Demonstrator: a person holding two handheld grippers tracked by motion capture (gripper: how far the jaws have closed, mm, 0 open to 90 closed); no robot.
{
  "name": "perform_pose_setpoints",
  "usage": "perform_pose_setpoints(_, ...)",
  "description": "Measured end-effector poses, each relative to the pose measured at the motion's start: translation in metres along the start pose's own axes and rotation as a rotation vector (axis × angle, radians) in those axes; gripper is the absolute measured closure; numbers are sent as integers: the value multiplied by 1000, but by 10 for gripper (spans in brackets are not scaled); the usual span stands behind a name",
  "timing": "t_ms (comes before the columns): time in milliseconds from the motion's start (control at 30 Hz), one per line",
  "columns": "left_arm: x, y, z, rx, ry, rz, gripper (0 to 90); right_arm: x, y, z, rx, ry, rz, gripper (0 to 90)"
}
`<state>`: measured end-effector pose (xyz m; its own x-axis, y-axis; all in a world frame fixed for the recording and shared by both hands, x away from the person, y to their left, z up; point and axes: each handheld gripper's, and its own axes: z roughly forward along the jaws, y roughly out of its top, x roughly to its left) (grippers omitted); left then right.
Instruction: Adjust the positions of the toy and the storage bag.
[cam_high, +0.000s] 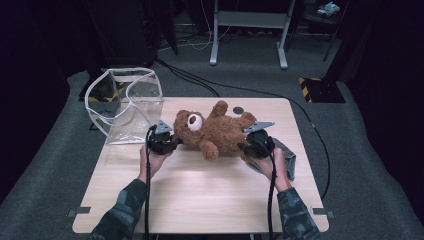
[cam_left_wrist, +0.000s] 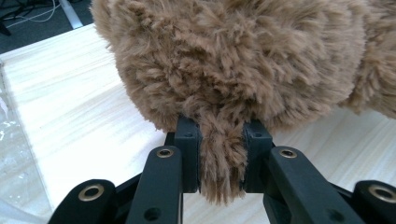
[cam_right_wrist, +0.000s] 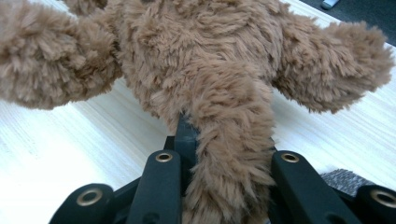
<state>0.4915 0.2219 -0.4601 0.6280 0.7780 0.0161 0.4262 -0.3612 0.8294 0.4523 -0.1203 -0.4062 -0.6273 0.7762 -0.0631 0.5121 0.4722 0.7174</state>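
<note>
The brown plush teddy bear (cam_high: 215, 131) is lying across the far middle of the pale wooden tabletop (cam_high: 200, 195), head to the left, with a person pinching it at both ends. The left tongs (cam_high: 167, 142) are clamping a tuft of fur by the head, and the right tongs (cam_high: 250, 146) are closing on a furry limb at the bear's right end.

The main risk is judged to be the left hold: the left gripper view is showing the left tongs (cam_left_wrist: 222, 140) biting just a thin lock of pile, not a solid part of the toy. If the bear is being lifted toward the clear plastic bag with white trim (cam_high: 125, 102) standing at the far left corner, the fur may be slipping out and the head dropping. The floppy body may also be sagging between the two holds and catching on the bag's rim, which could be tipping the light bag over. Pulling the hands apart would be straining the seams.

The right gripper view is showing the right tongs (cam_right_wrist: 229, 140) wrapping a thick limb, a fuller hold than the left one; from above, both holds are hiding under grey plates. The high view alone is giving the bag, the small dark disc (cam_high: 238, 109) on the far edge and the grey cloth (cam_high: 289, 159) lying near the right hand.
</note>
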Motion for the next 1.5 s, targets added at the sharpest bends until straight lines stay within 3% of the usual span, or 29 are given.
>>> perform_pose_setpoints(67,1,-1,4,14,6,14,740,4,-1,0,6,0,0,727)
perform_pose_setpoints(267,8,-9,17,51,3,1,737,19,-10,8,37,3,-19,724)
perform_pose_setpoints(367,10,-14,22,67,1,-16,734,22,-18,19,63,15,-4,718)
perform_pose_setpoints(533,12,-18,23,82,4,-29,661,18,-22,22,72,53,43,578)
perform_pose_setpoints(767,14,-23,5,71,-5,-107,310,-1,-22,11,41,84,80,219)
perform_pose_setpoints(833,12,-23,-3,65,-2,-107,254,-10,-23,7,33,86,94,155)
perform_pose_setpoints(900,8,-23,-9,56,-7,-120,209,-21,-24,4,12,79,106,138)
perform_pose_setpoints(1033,-2,-20,-17,58,-15,-114,170,-40,-24,6,22,74,158,87)
perform_pose_setpoints(1200,-18,-16,-20,54,-30,-75,153,-62,-23,11,21,89,214,76)
perform_pose_setpoints(1367,-24,-9,-23,44,-42,-56,152,-65,-20,6,23,114,225,76)
perform_pose_setpoints(1500,-31,-4,-24,38,-58,-42,150,-63,-20,-2,1,117,204,77)
